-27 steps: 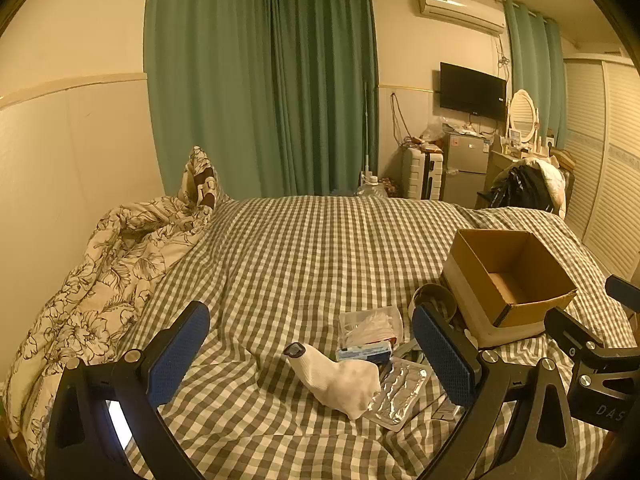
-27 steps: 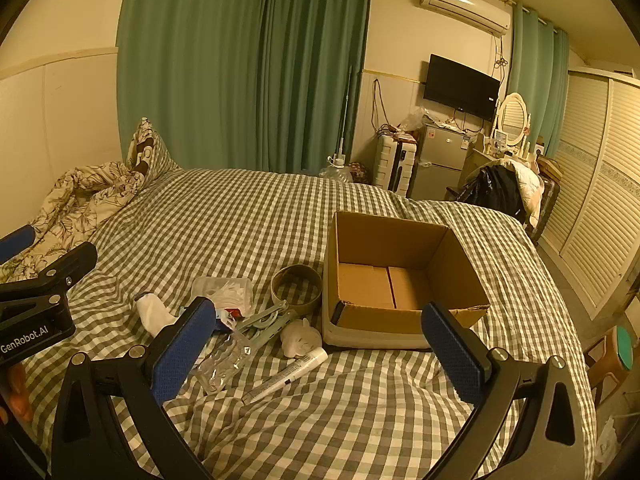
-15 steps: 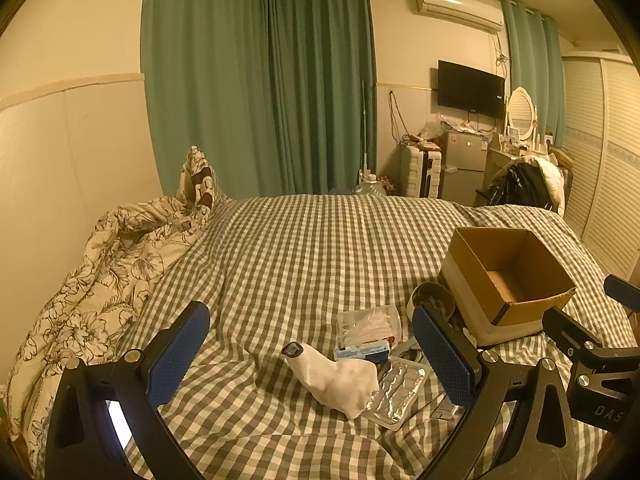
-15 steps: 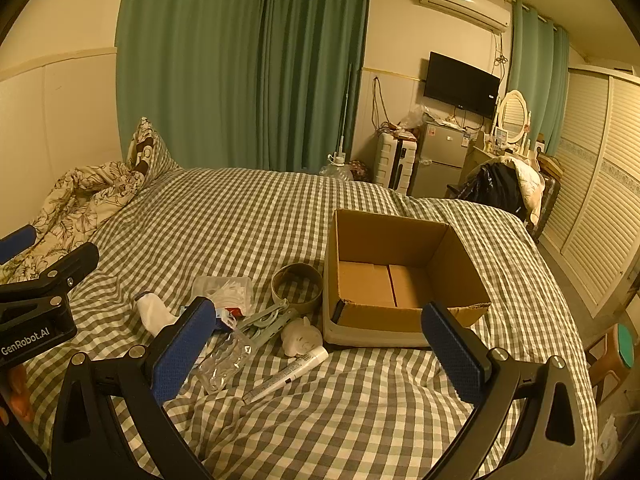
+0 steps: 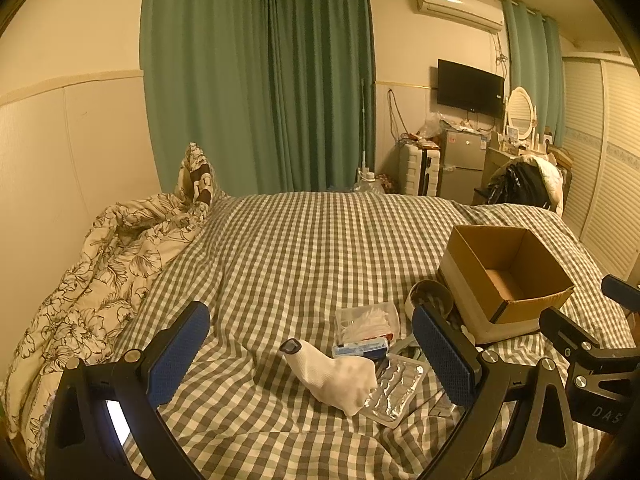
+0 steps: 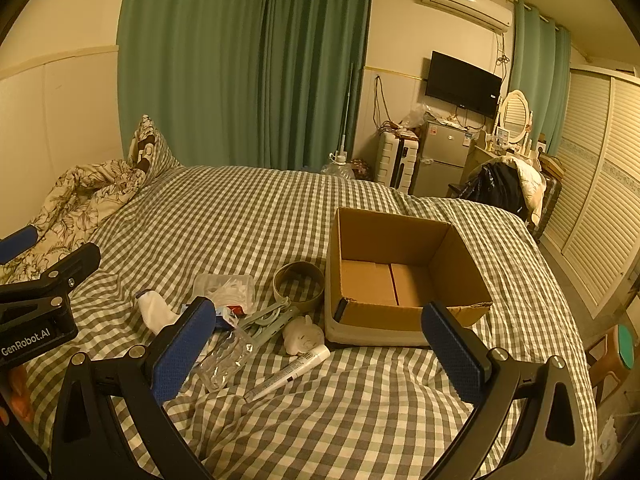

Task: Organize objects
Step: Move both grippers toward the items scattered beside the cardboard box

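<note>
An open, empty cardboard box [image 6: 404, 272] stands on the checked bed; it also shows in the left wrist view [image 5: 504, 276]. Left of it lies a pile: a white sock [image 5: 340, 372] with something inside, a clear bag of white items [image 5: 366, 320], a clear blister tray [image 5: 396, 388], a tape ring [image 6: 298, 282], a grey clip [image 6: 266, 320], a small white figure [image 6: 304, 334] and a white tube [image 6: 290, 372]. My left gripper [image 5: 312, 356] is open above the sock. My right gripper [image 6: 316, 354] is open, held above the tube and the box's front.
A floral duvet [image 5: 92, 264] is bunched along the bed's left side by the wall. Green curtains [image 5: 260, 80] hang behind the bed. A fridge [image 6: 440, 164], a suitcase and a chair with clothes stand at the far right, next to the louvred wardrobe [image 6: 600, 208].
Both grippers have drifted only slightly; the view has barely shifted. Nothing on the bed has moved.
</note>
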A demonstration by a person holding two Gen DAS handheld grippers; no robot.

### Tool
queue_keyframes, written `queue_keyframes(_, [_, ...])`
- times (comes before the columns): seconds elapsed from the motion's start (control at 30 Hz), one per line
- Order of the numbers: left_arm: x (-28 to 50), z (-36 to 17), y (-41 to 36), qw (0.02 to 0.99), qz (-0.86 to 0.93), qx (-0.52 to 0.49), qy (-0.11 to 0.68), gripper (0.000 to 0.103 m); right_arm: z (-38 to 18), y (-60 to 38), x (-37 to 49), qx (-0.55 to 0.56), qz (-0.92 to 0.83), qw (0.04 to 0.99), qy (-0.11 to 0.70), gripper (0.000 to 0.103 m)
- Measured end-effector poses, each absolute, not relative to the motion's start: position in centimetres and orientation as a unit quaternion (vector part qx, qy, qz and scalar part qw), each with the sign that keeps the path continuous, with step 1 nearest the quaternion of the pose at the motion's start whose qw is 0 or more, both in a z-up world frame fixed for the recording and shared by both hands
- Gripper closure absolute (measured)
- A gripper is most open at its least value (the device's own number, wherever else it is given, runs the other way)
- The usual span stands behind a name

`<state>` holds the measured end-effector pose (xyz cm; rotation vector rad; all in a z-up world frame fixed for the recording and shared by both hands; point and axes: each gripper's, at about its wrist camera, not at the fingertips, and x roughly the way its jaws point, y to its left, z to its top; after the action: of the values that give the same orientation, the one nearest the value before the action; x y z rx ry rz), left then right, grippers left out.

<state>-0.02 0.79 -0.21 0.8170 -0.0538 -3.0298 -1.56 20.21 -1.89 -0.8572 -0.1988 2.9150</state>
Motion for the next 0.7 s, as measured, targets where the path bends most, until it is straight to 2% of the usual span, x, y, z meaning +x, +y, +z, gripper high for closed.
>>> queue_keyframes(0.7, [-4.4,-5.1,0.1,-0.007,-0.943,0.334,-0.007,0.000,-3.3,20.5,-5.0,-0.323,0.942,0.056,-0.077,0.000])
